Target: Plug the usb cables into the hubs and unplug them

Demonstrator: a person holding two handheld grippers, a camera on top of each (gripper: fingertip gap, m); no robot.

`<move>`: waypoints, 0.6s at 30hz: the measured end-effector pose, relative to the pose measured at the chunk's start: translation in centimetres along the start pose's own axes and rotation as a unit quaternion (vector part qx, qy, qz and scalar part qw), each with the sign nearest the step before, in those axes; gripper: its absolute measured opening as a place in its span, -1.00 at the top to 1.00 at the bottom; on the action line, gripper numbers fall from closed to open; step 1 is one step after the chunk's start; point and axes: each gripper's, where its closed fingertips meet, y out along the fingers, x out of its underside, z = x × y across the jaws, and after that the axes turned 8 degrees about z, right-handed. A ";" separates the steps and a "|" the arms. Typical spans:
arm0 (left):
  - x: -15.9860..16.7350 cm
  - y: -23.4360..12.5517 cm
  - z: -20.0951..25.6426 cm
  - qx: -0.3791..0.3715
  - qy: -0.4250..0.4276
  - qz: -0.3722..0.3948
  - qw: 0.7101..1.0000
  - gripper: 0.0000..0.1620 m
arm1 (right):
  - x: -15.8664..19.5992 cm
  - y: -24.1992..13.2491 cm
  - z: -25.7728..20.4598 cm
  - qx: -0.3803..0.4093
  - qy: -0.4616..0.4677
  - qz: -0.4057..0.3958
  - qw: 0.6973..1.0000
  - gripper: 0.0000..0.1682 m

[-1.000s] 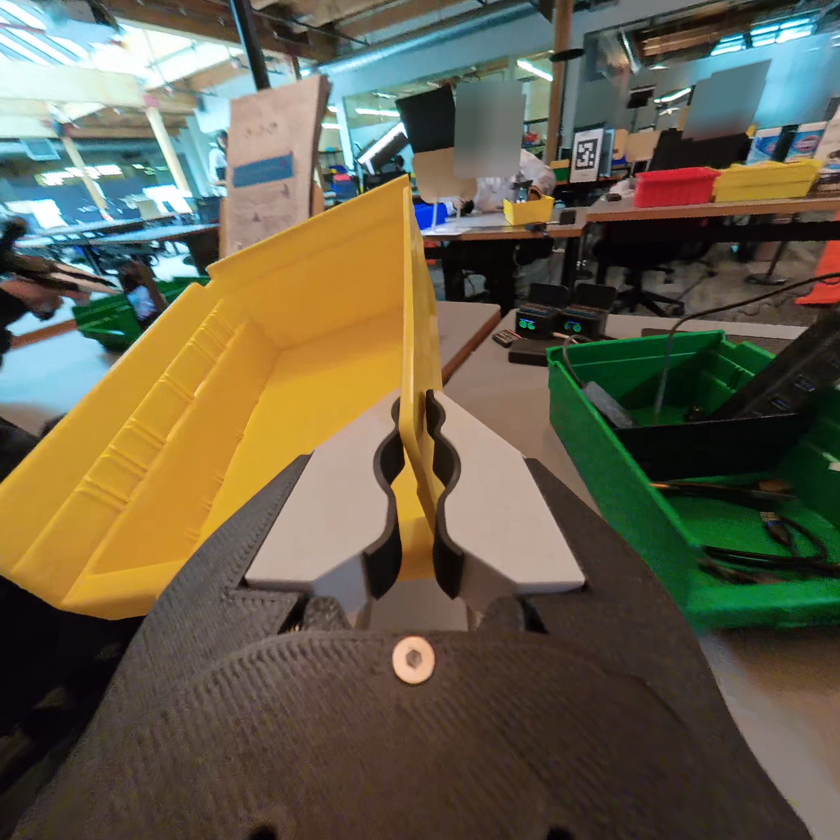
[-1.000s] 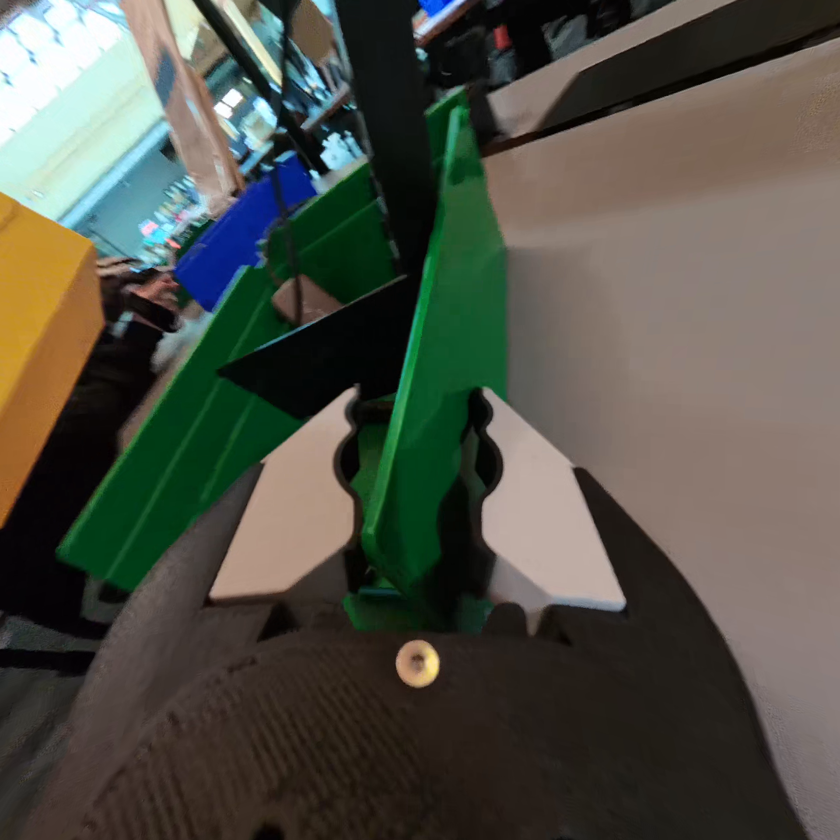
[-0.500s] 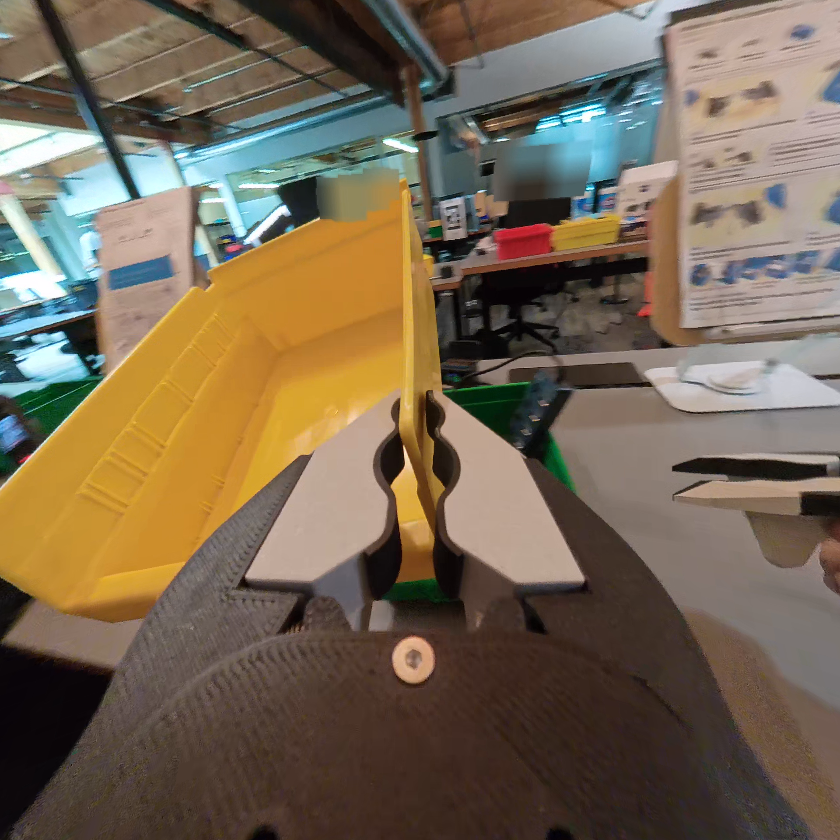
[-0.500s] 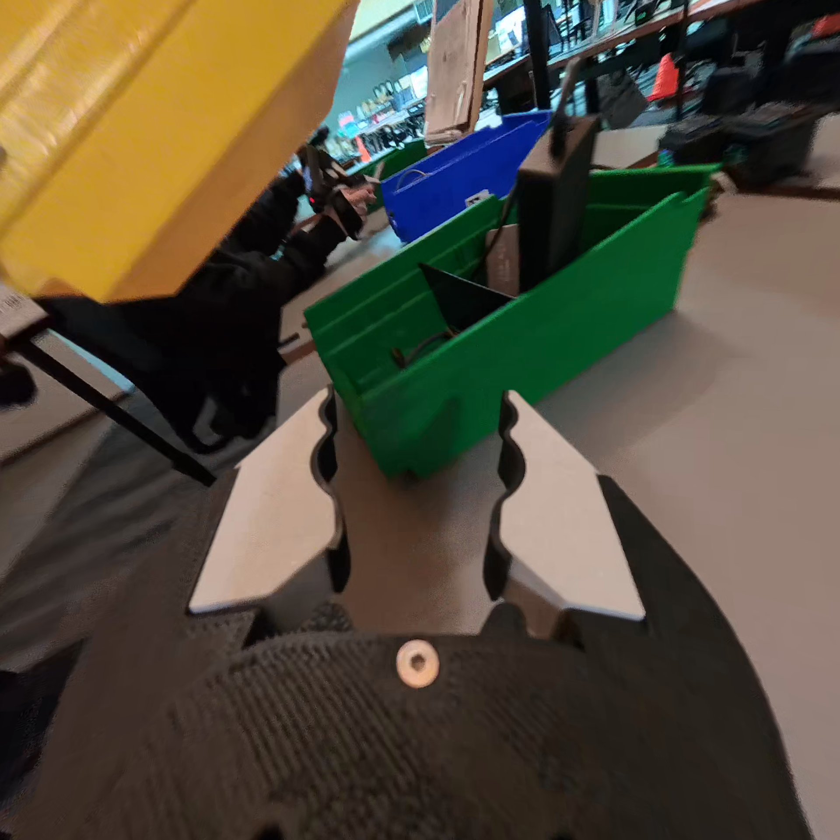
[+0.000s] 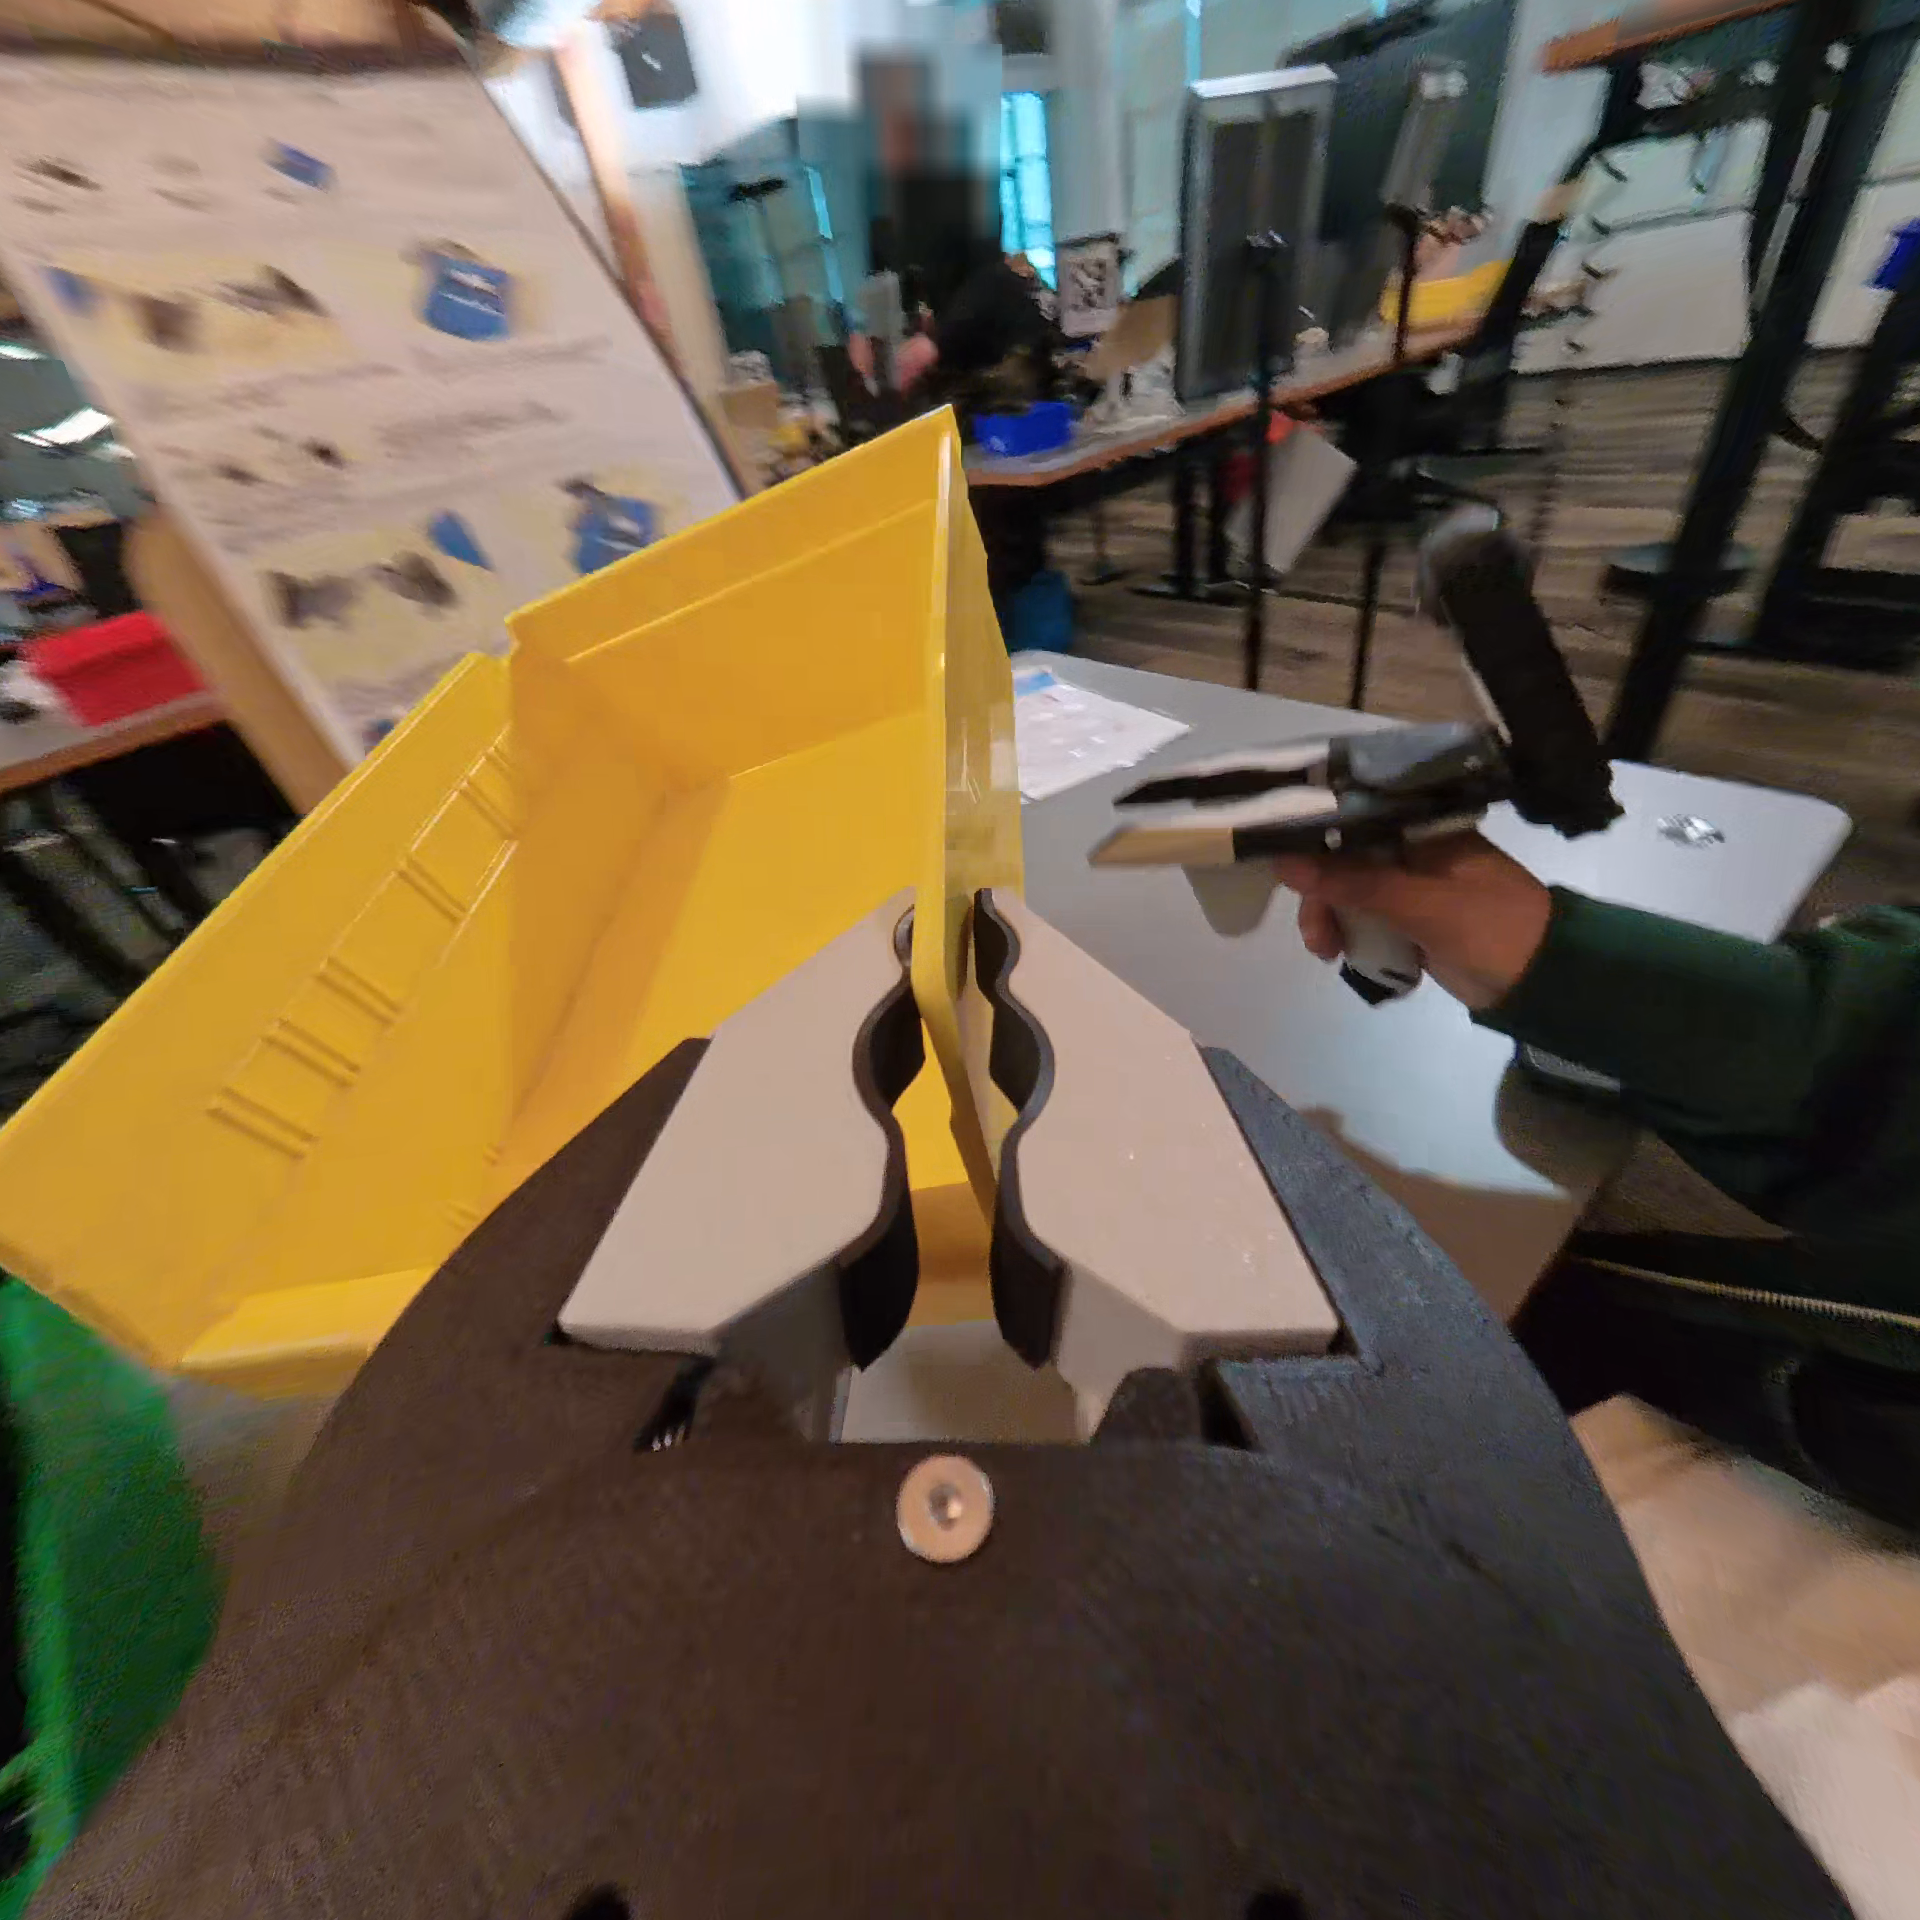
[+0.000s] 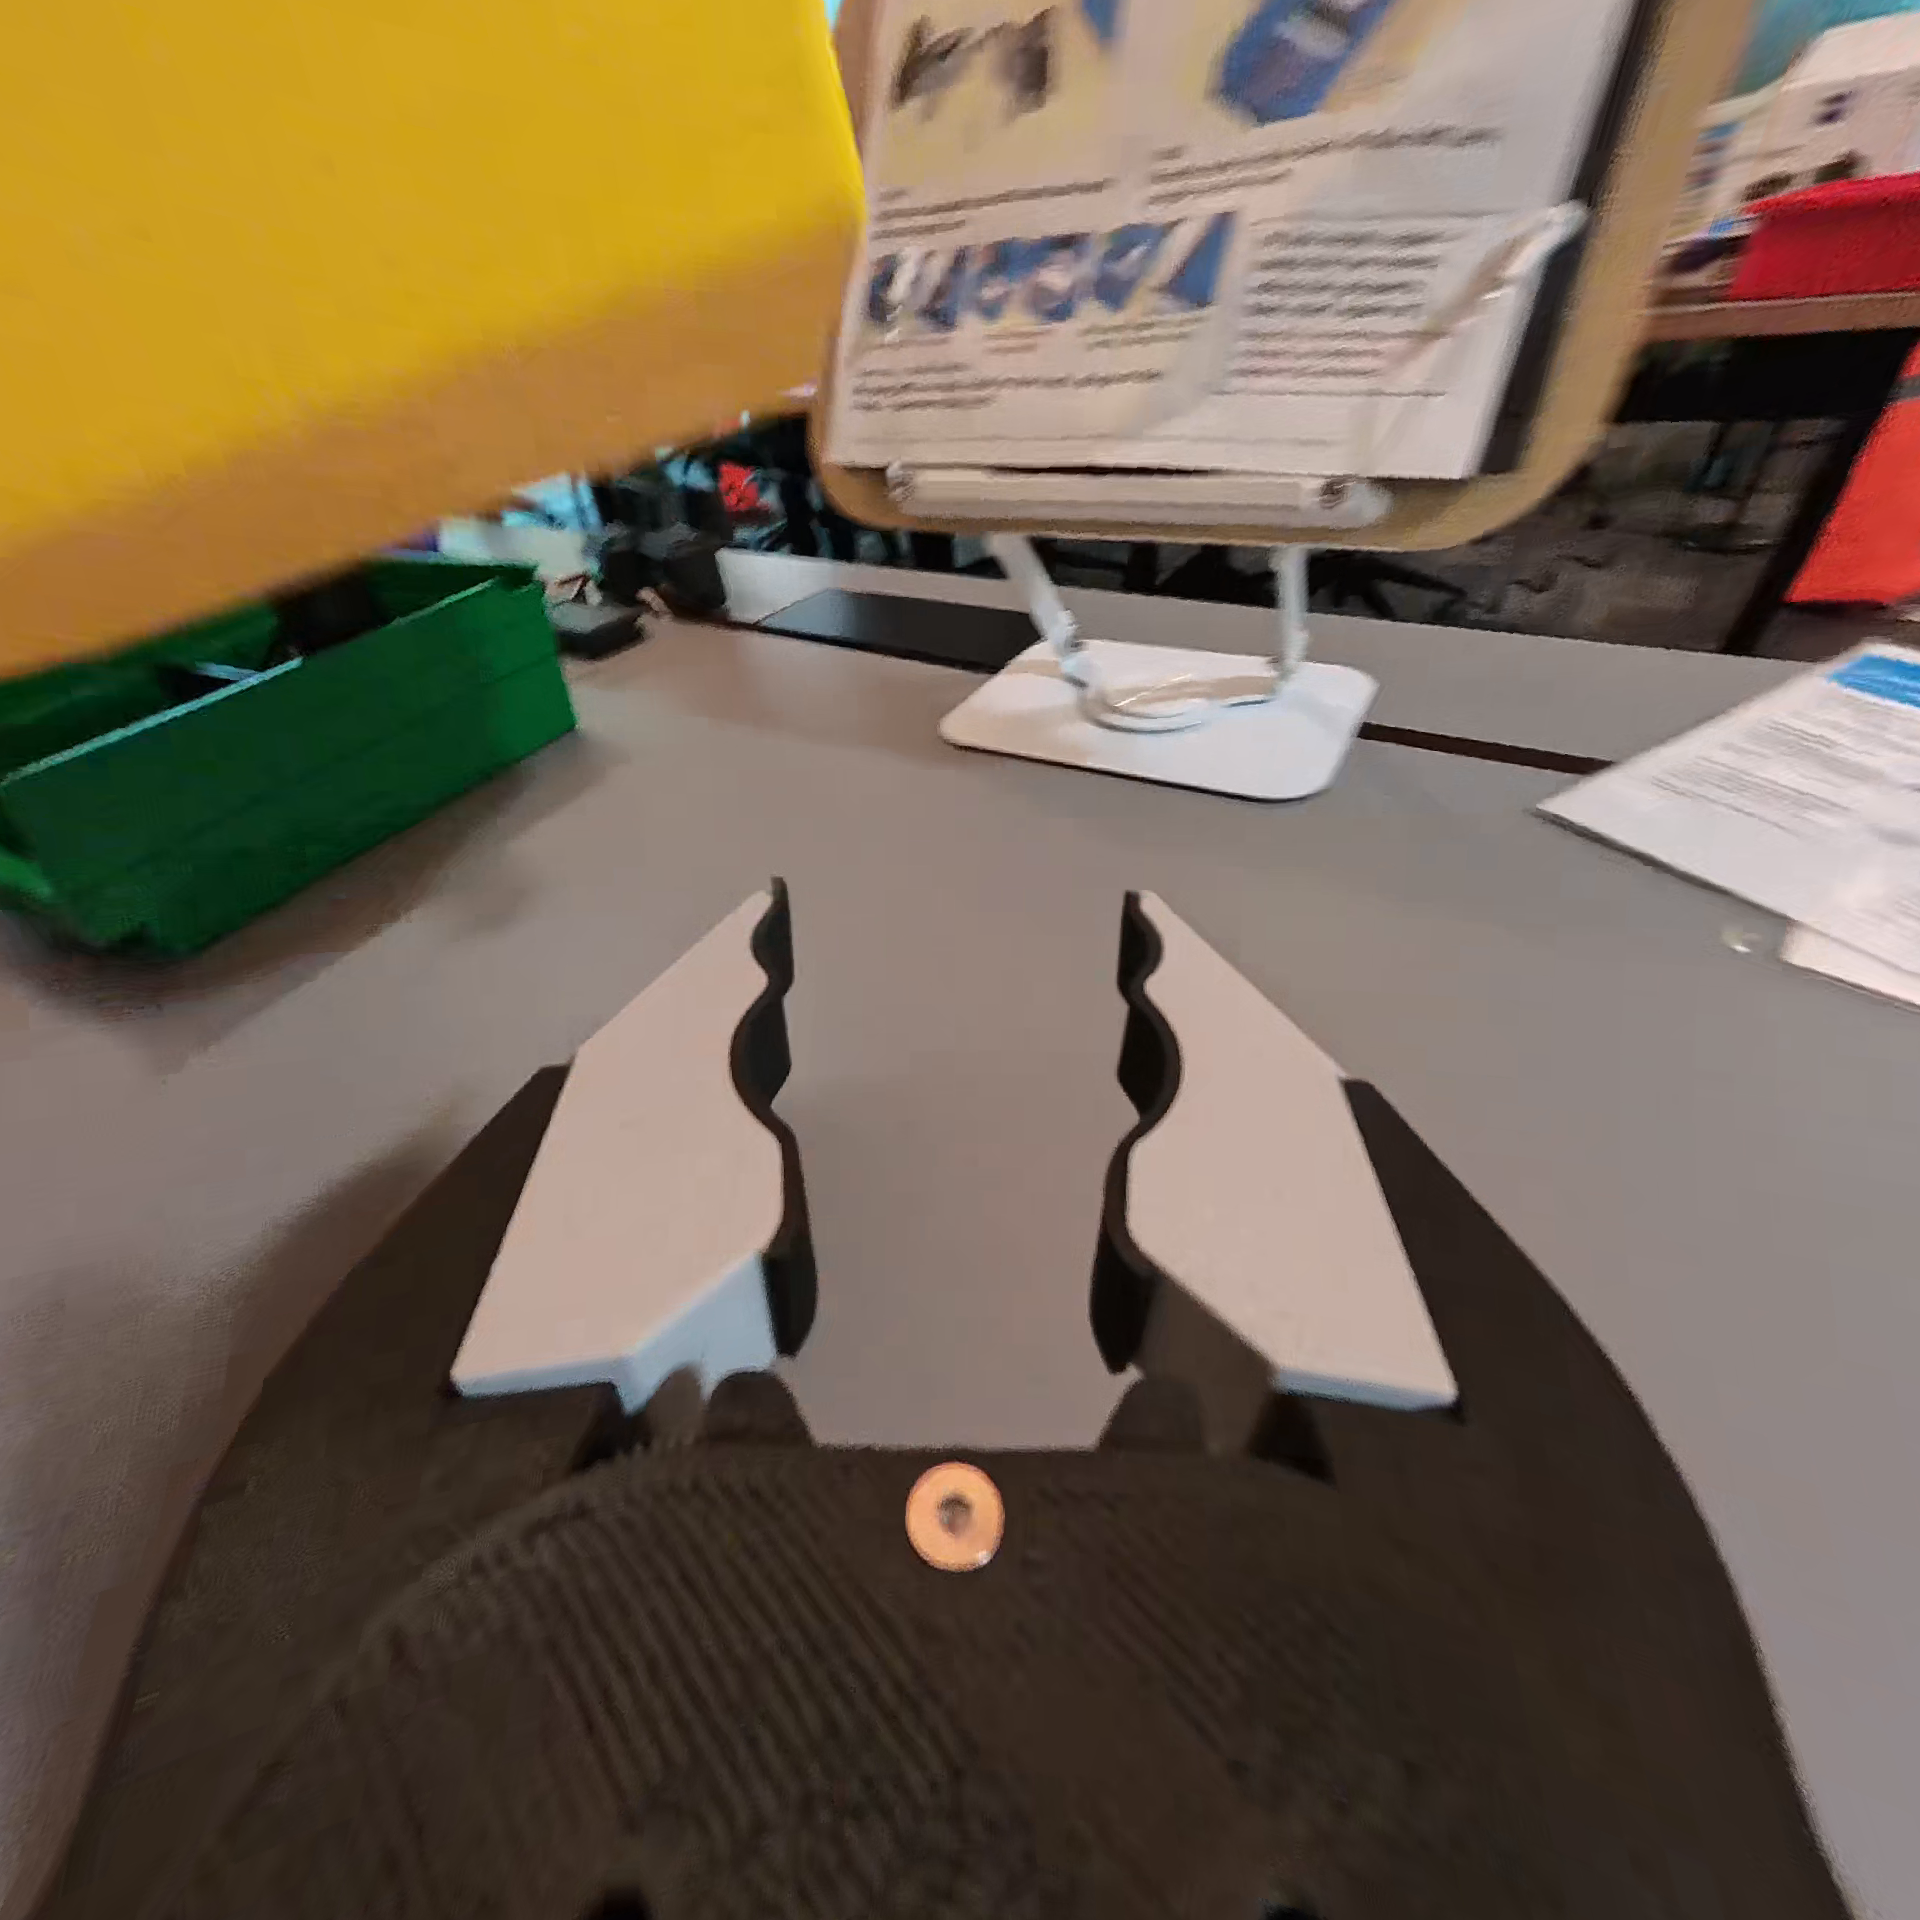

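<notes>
Left gripper: fingers pinching side wall of yellow bin, bin held tilted above grey counter. Right gripper: fingers spread, empty, low over counter. Green bin on counter at left, under yellow bin; contents blurred, hubs and cables not discernible. Document stand beyond.

Yellow bin: smooth glossy plastic, ribbed wall. Left gripper: matt grey finger plates on coarse, ridged black body, bright metal screw. Beside the bin, green bin: matt plastic. Table: smooth matt grey. Paper sheets on the table.
</notes>
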 end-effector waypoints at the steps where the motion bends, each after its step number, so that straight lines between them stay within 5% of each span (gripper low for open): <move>1: 1.2 1.1 1.2 0.017 -0.001 -0.013 1.000 0.99 | -0.5 -0.9 1.0 0.016 0.003 0.010 1.000 0.25; 10: 10.4 8.0 6.2 0.106 -0.007 -0.082 0.991 0.98 | 0.5 -6.9 4.5 0.125 -0.029 -0.002 0.992 0.08; 18: 13.2 11.3 8.5 0.126 0.031 -0.081 0.988 0.99 | 3.1 -10.7 4.3 0.138 -0.007 -0.043 0.989 0.04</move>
